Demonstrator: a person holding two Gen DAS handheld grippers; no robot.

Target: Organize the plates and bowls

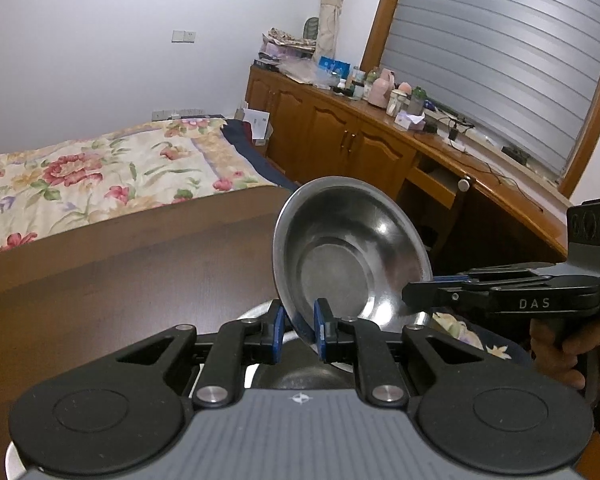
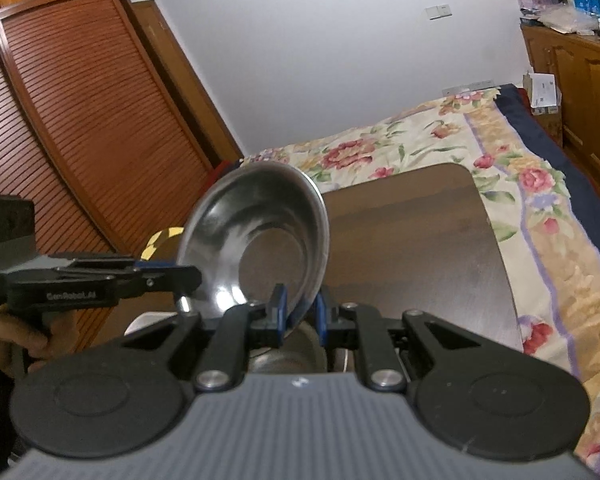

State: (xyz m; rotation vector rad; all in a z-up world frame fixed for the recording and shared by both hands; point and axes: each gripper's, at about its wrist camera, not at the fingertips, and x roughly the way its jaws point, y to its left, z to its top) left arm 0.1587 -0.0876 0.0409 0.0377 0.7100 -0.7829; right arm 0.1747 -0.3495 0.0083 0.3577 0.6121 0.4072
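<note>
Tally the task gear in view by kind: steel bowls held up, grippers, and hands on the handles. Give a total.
Steel bowl held up: 1, pinched at its rim by both grippers
Grippers: 2, the left gripper and the right gripper
Hands on handles: 2, the right hand and the left hand
Total: 5
Dishware beneath the grippers is too hidden to count.

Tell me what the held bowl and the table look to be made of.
Bowl: likely stainless steel, polished; it is silvery and shows bright highlights and mirror-like reflections.
Table: dark brown wood or wood-look laminate, smooth with a faint sheen; which of the two cannot be told.
</note>
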